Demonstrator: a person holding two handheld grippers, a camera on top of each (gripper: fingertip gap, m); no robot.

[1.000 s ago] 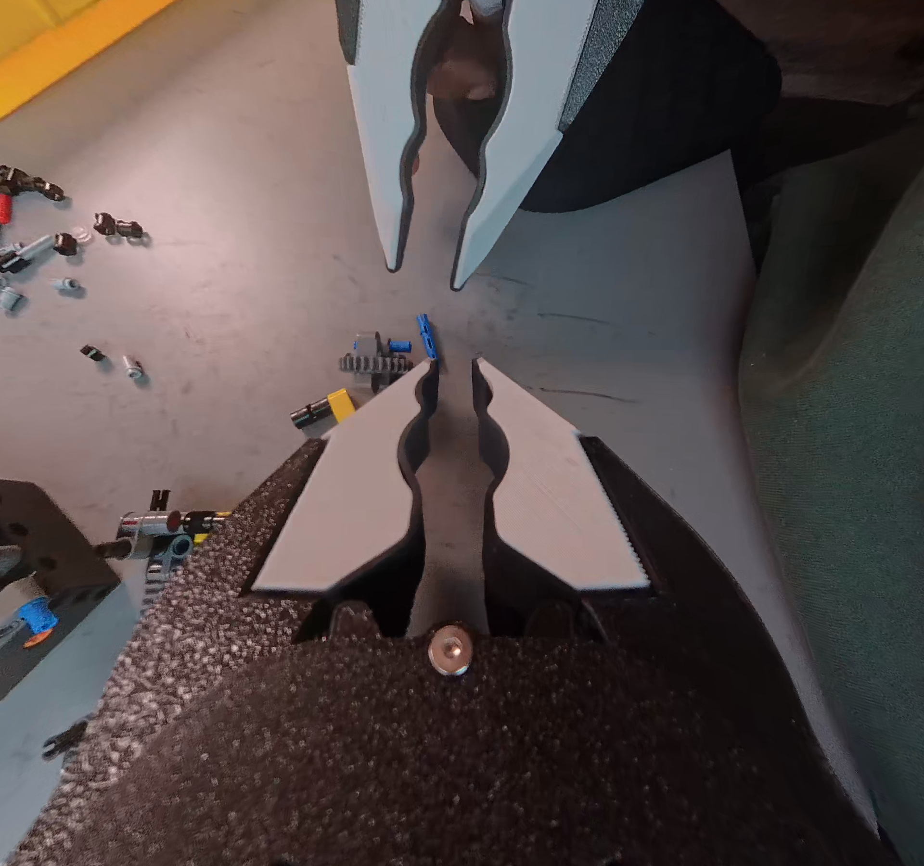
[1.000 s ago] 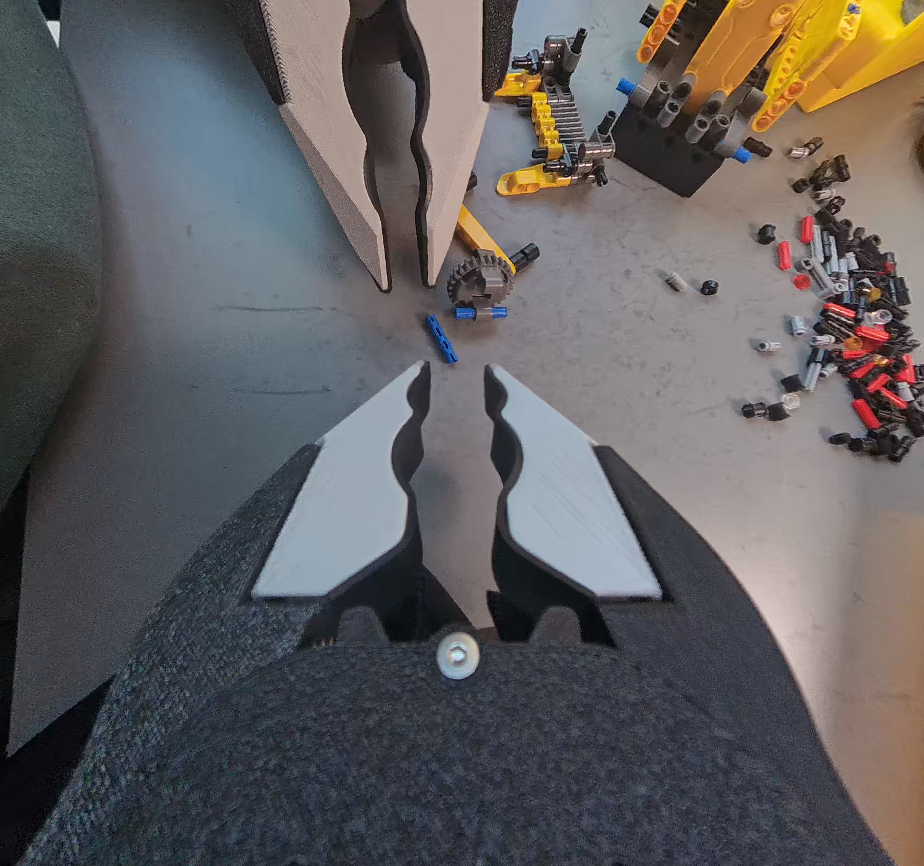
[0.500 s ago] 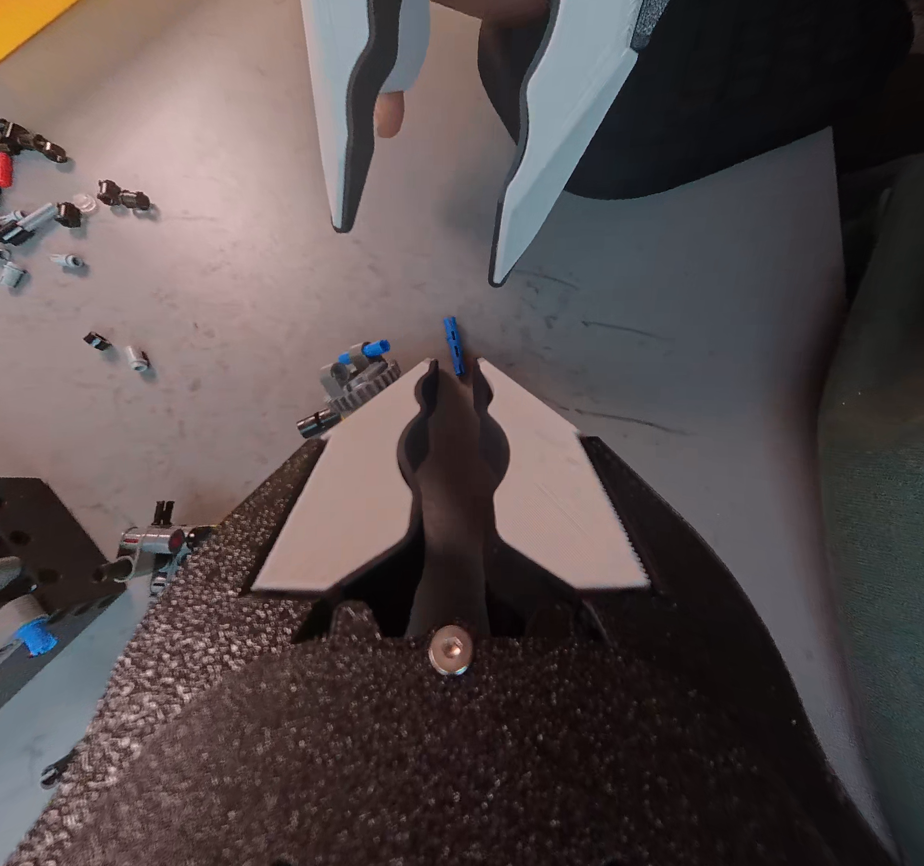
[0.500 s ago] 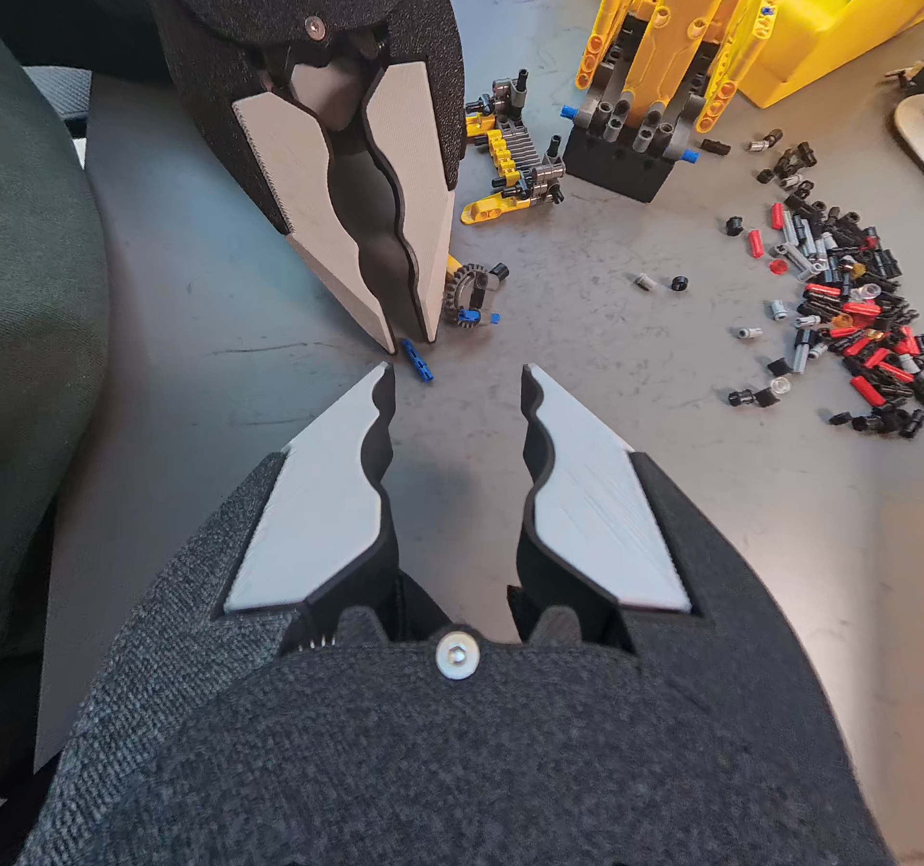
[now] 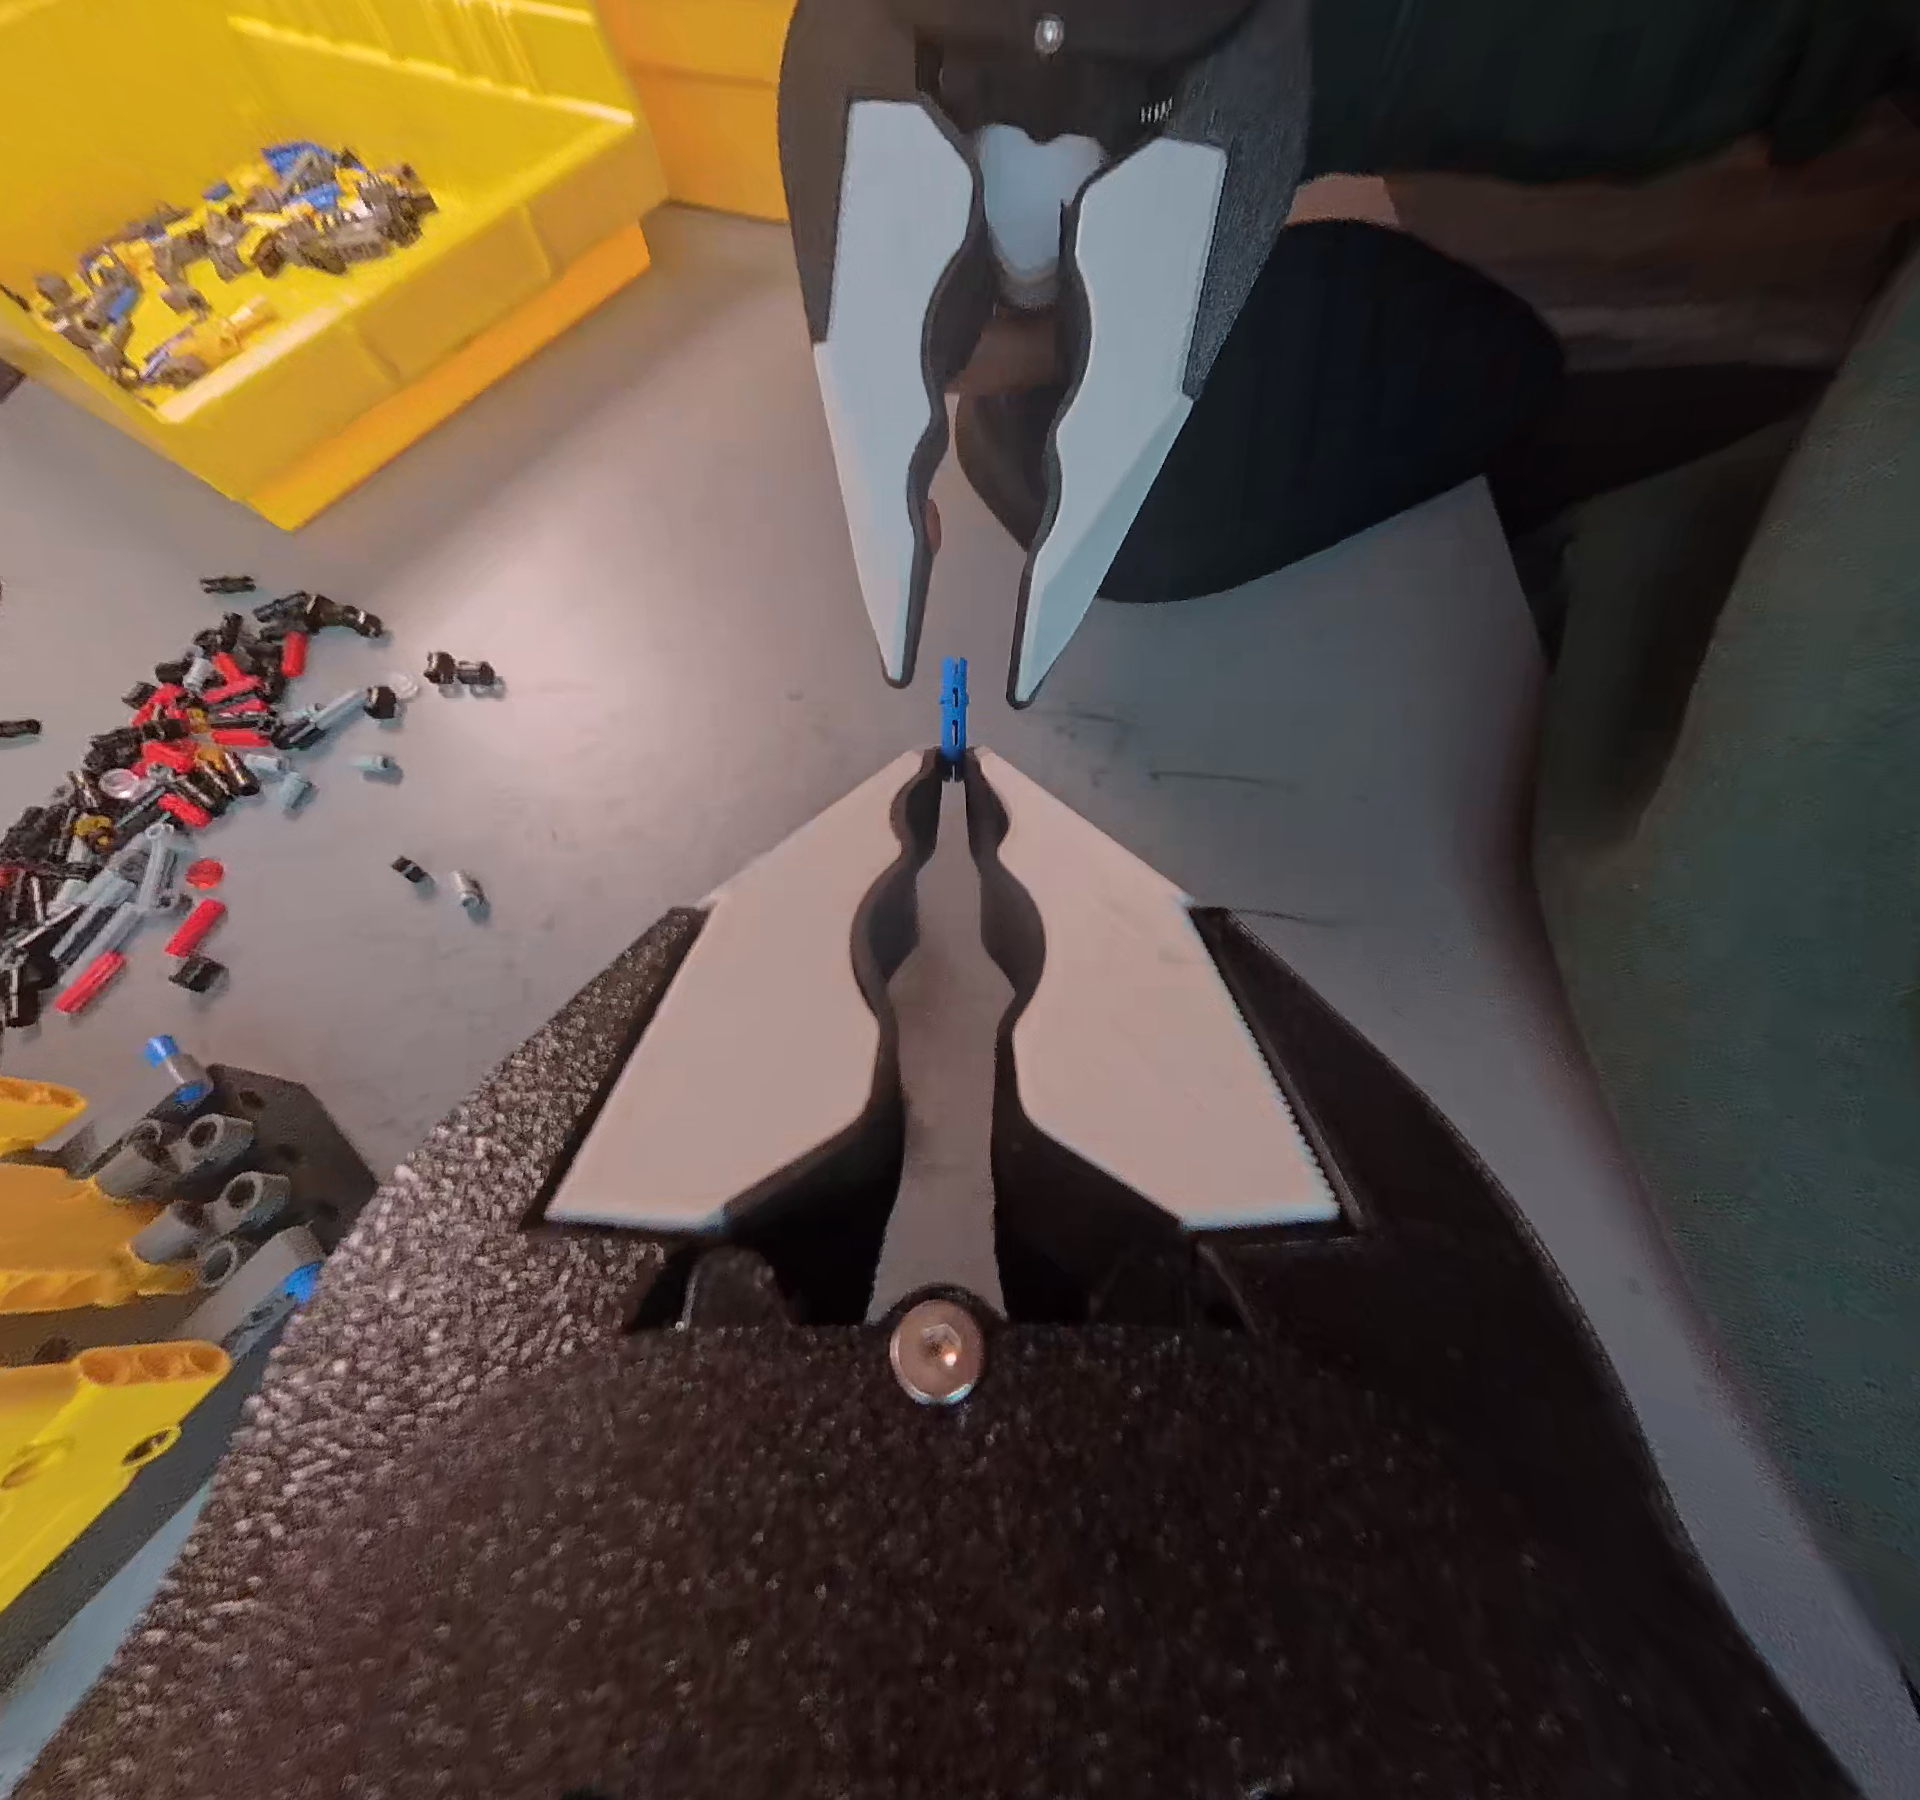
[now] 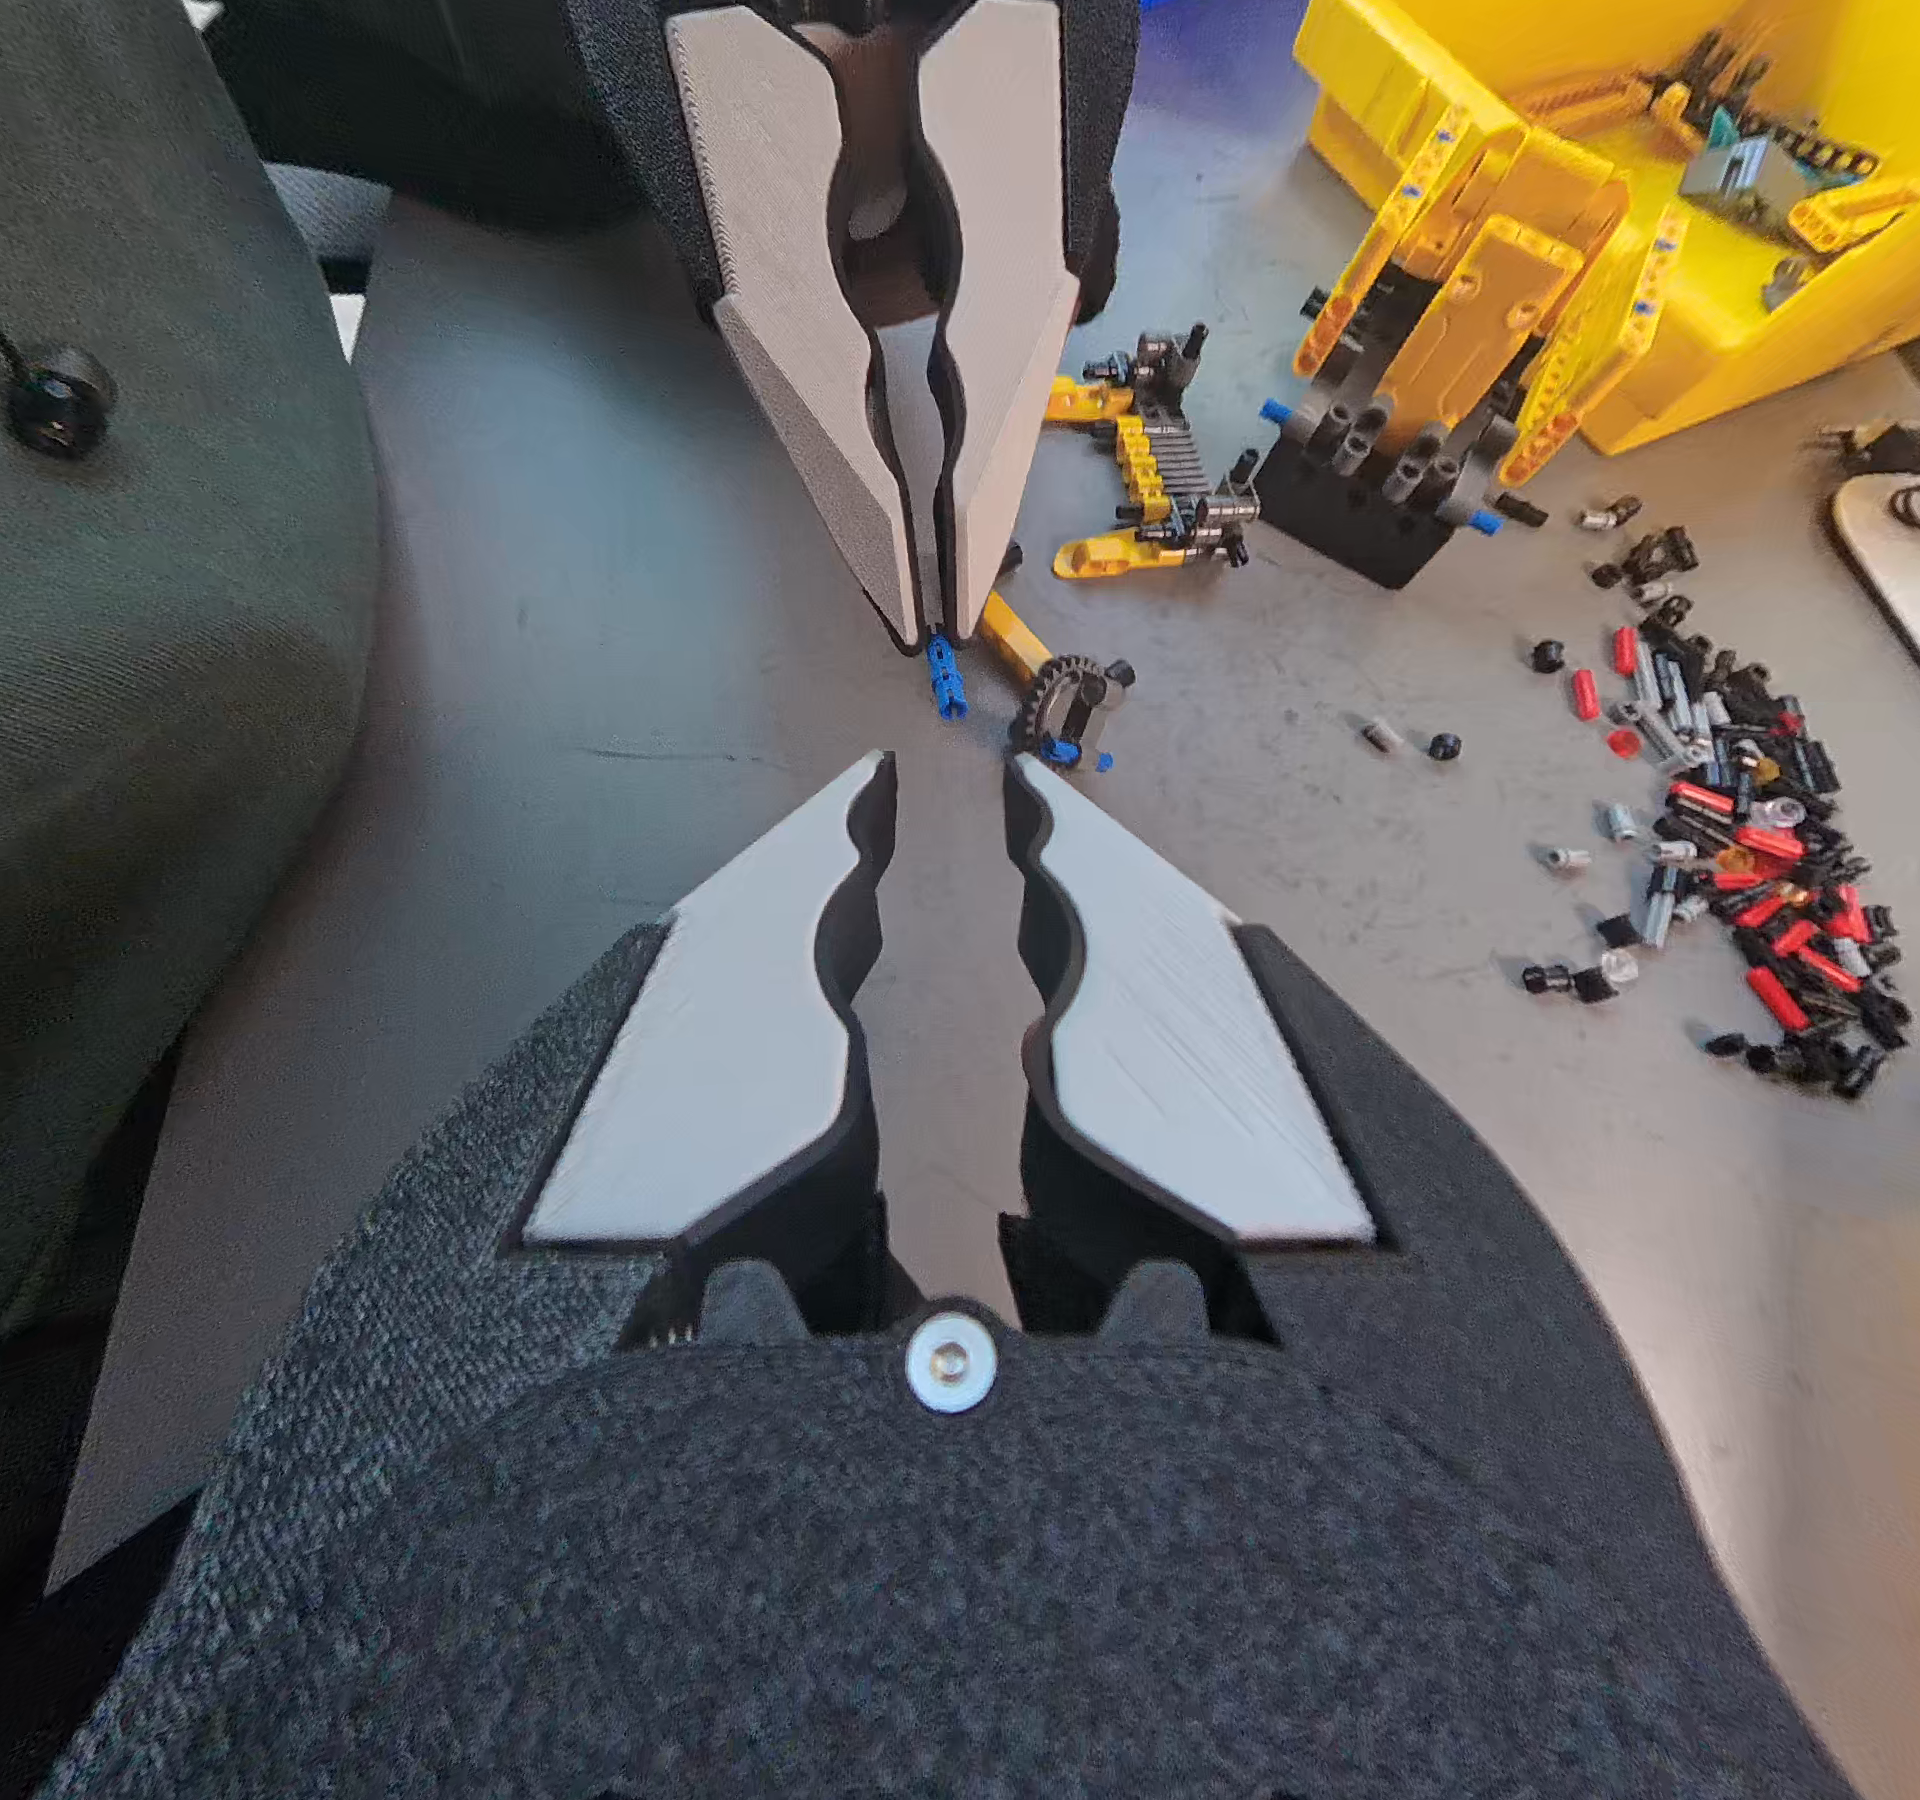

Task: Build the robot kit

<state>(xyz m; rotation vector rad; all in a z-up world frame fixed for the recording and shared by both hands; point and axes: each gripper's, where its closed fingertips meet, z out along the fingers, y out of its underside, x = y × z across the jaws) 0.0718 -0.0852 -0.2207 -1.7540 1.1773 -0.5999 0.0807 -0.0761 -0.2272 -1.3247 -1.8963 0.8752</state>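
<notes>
My left gripper (image 5: pixel 952 761) is shut on one end of a small blue pin (image 5: pixel 953 701), which sticks out past its tips above the grey table. The same pin (image 6: pixel 944 676) shows in the right wrist view, hanging from the left gripper (image 6: pixel 937 636). My right gripper (image 6: pixel 948 763) is open and empty, its tips a short way in front of the pin's free end. In the left wrist view the right gripper (image 5: pixel 954 696) faces mine with the pin's free end between its open fingertips.
A black gear piece with blue pins (image 6: pixel 1070 706) and a yellow beam (image 6: pixel 1013 636) lie by the pin. A yellow and black model (image 6: pixel 1455 368), yellow bins (image 5: pixel 312 192) and a scatter of small red, black and grey pins (image 6: pixel 1756 846) sit on the table (image 6: pixel 623 524). A green chair back (image 5: pixel 1787 815) borders it. Only a small space, under 4 cm, lies between the two pairs of fingers.
My left gripper closed on the blue pin and lifted it off the table. My right gripper opened wide, then narrowed and lined up facing the pin.
</notes>
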